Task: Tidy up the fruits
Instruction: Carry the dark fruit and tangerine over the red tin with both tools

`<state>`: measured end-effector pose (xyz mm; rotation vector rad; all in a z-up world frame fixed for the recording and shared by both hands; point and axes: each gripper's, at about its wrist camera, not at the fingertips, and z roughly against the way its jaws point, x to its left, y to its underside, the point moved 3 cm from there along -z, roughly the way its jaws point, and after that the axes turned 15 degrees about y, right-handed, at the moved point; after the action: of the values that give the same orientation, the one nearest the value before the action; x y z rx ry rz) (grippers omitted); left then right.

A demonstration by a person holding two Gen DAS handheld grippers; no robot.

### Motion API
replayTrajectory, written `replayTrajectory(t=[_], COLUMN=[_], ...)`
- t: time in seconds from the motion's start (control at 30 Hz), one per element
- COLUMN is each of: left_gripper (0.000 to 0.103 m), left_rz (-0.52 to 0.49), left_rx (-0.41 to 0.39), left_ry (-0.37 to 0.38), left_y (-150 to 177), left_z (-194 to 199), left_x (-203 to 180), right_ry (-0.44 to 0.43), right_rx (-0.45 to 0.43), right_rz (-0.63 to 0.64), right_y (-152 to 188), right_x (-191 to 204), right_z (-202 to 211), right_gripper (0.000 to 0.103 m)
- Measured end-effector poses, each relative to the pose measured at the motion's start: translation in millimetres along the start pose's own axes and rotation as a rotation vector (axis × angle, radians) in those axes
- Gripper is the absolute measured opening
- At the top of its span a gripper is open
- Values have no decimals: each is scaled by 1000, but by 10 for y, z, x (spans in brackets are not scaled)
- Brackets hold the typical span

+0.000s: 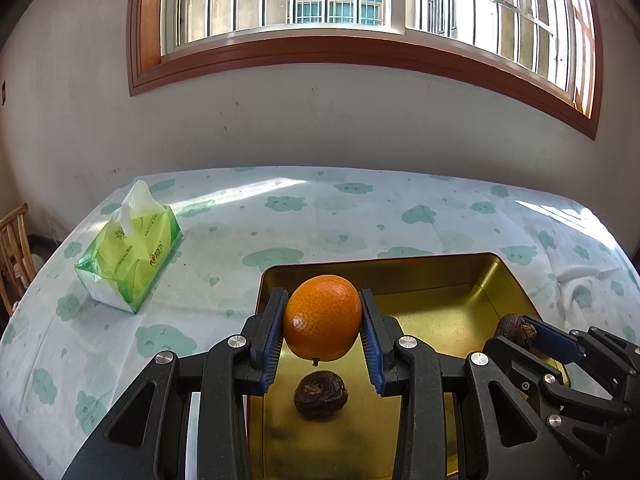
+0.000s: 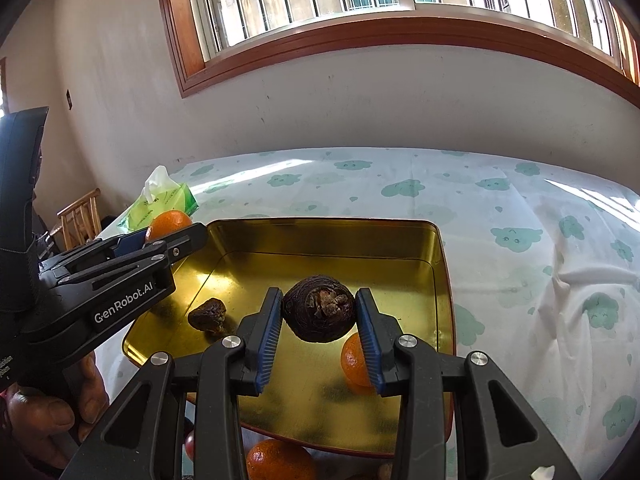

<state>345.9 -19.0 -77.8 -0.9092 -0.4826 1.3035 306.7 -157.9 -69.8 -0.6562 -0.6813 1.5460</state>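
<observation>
My left gripper (image 1: 322,322) is shut on an orange (image 1: 322,317) and holds it above the left end of the gold tin tray (image 1: 380,270). It also shows in the right wrist view (image 2: 160,236) with the orange (image 2: 168,222). My right gripper (image 2: 318,314) is shut on a dark brown wrinkled fruit (image 2: 319,308), held above the tray (image 2: 320,236); it shows at the right of the left wrist view (image 1: 516,330). In the tray lie a dark brown fruit (image 1: 319,395), also seen in the right wrist view (image 2: 208,315), and an orange (image 2: 354,360).
A green tissue pack (image 1: 130,254) lies on the cloud-print tablecloth (image 1: 360,208) at the left. Another orange (image 2: 280,460) and a small red fruit (image 2: 189,445) lie in front of the tray. A wooden chair (image 1: 14,248) stands at the far left. The wall is behind the table.
</observation>
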Motion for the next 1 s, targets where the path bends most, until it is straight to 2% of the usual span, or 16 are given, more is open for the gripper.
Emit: replayTrajectory(t=[1.0], left_gripper=[36], left_rz=[27], left_rx=[108], left_ry=[-3], left_y=[-88], left_z=[-297], left_x=[72], right_ry=[6], right_rx=[37], right_rz=[27], right_y=[-91], right_x=[75], right_z=[-207], right_gripper=[35])
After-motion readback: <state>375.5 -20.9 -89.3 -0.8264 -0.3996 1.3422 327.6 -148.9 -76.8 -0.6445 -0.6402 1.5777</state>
